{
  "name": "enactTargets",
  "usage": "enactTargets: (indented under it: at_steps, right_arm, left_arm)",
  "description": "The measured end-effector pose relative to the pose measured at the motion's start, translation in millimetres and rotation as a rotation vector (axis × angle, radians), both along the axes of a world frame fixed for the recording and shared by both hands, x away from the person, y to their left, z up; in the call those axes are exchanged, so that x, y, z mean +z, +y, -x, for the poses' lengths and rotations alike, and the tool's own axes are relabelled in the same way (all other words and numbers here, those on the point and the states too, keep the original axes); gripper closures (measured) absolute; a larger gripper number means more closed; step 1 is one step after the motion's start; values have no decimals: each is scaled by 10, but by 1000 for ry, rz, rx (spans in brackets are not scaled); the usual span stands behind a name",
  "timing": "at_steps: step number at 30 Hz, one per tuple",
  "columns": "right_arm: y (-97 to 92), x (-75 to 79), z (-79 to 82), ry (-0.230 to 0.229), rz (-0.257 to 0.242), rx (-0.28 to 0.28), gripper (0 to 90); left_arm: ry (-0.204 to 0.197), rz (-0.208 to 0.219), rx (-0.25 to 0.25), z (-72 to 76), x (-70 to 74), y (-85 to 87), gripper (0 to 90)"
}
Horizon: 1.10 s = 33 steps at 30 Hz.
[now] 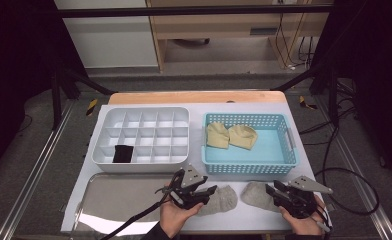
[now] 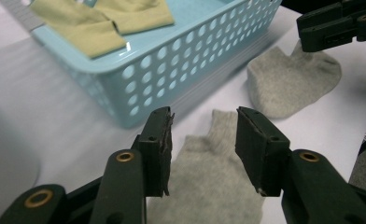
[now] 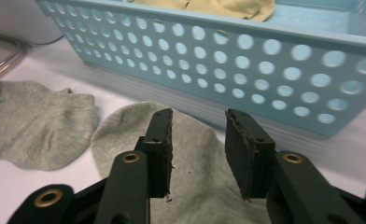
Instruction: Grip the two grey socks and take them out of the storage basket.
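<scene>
Down at the near edge of the white table (image 1: 244, 217), two grey socks lie flat side by side, just apart. The left grey sock (image 1: 219, 199) sits under the left gripper (image 1: 204, 192), whose jaws stand parted above it with nothing pressed between them, as the left gripper view shows (image 2: 204, 144). The right grey sock (image 1: 256, 195) lies under the right gripper (image 1: 273, 194), its jaws likewise apart and holding nothing, the fabric visible through the gap (image 3: 199, 140). Just beyond the socks stands a blue perforated basket (image 1: 249, 168) with two yellow socks (image 1: 231, 136) inside. To its left is a white divided organiser (image 1: 141, 165) with a black item (image 1: 123, 153) in one front compartment, and nearer, a metal tray (image 1: 114, 200).
</scene>
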State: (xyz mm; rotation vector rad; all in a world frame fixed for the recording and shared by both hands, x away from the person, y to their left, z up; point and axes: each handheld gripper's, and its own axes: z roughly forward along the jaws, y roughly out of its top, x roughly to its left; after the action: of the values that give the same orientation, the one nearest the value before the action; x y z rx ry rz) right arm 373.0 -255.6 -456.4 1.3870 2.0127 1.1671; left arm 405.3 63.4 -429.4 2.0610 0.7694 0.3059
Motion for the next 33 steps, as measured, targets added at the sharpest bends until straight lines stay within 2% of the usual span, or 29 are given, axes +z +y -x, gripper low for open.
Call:
enactTargets:
  at_steps: [9, 16, 28, 33]
  right_arm:
    - [-96, 7, 22, -17, 7, -26, 549]
    - [-163, -3, 41, -19, 20, -22, 554]
    - [-316, -35, 55, 6, 28, -60, 541]
    - [-362, -76, 60, 35, 34, -74, 542]
  left_arm:
    - [-19, 13, -19, -34, 5, -221, 552]
    - [-34, 12, -40, -58, -26, -419, 555]
    - [-15, -4, -66, -142, -198, -752, 556]
    - [2, -12, -85, -169, -280, -864, 562]
